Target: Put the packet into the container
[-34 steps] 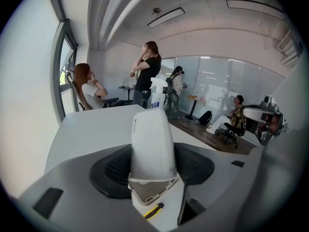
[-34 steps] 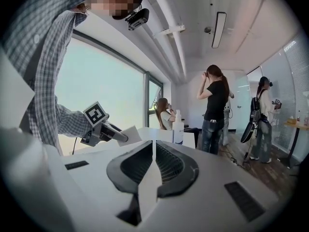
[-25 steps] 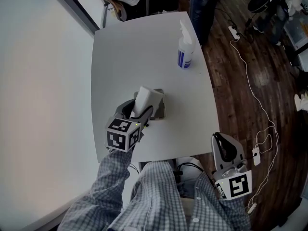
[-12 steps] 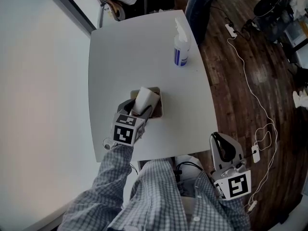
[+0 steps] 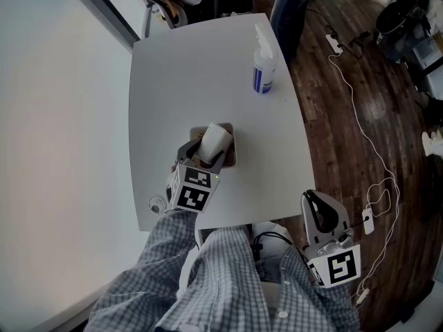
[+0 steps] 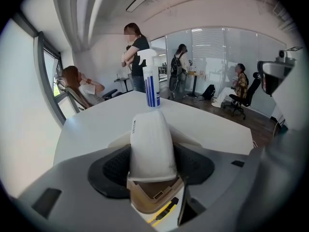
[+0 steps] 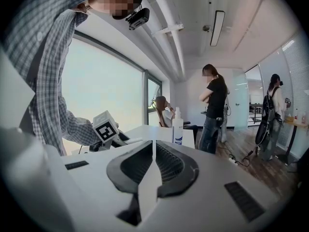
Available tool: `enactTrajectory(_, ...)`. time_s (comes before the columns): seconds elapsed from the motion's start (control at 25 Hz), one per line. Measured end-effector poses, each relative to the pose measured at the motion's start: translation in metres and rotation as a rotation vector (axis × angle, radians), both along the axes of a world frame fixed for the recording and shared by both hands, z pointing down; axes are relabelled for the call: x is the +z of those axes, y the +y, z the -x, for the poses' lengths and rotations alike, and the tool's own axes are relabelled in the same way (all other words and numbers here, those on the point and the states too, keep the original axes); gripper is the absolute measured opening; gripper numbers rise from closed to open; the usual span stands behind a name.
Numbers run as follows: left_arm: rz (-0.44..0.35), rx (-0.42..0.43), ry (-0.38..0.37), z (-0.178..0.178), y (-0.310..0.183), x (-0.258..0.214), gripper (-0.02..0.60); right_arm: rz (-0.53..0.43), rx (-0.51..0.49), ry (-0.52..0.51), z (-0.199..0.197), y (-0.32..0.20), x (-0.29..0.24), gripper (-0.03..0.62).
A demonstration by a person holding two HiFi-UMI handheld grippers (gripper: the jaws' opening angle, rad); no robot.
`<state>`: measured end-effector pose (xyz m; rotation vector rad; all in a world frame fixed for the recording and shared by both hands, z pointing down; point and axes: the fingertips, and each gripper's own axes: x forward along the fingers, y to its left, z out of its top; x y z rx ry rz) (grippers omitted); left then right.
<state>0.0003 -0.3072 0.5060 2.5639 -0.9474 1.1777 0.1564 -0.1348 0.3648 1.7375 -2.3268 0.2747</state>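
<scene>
White tabletop (image 5: 180,81) fills the middle of the head view, with a pale wall along its left edge and dark wooden floor (image 5: 346,137) to the right, where a white cable (image 5: 374,151) trails. At the table's far side stands a spray bottle (image 5: 264,64), well apart from a small tan container (image 5: 232,159) nearer the front edge. People are beyond the table (one seated by the window, one standing with arms folded).

A checked sleeve (image 5: 166,247) reaches forward to the left gripper (image 5: 206,155), which points away from the person, over the container. Its jaws are clamped on the white packet (image 5: 214,140), pads pressing both sides. The packet's lower end reaches into the container's open top and its upper end sticks out. The right gripper (image 5: 317,200) hangs off the table by the person's lap, jaws together with nothing between them.
</scene>
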Motion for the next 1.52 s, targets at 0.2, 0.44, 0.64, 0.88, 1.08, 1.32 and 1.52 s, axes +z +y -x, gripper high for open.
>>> enactTrajectory(0.2,-0.008,0.011,0.007,-0.003,0.002,-0.001,0.267,0.008,-0.002,-0.005,0.002,0.003,0.001,0.032)
enactTrajectory(0.44,-0.010,0.010,-0.013,-0.006,0.008,0.001,0.289,0.002,-0.007,-0.010,0.007,0.004,0.001,0.032)
enactTrajectory(0.64,0.005,-0.020,0.019,-0.008,0.009,0.000,0.338,-0.004,-0.014,-0.018,0.011,0.007,-0.001,0.032)
enactTrajectory(0.88,0.044,-0.070,0.079,-0.009,0.006,0.004,0.356,-0.012,-0.016,-0.019,0.012,0.008,0.000,0.032)
enactTrajectory(1.08,0.057,-0.100,0.108,-0.003,0.010,-0.001,0.356,-0.006,-0.019,-0.019,0.012,0.013,-0.001,0.032)
enactTrajectory(1.32,0.038,-0.118,0.156,0.000,0.013,-0.017,0.356,-0.018,-0.036,-0.021,0.017,0.015,-0.004,0.032)
enactTrajectory(1.52,0.007,-0.131,0.236,0.000,0.011,-0.042,0.354,-0.021,-0.051,-0.019,0.018,0.014,-0.005,0.032)
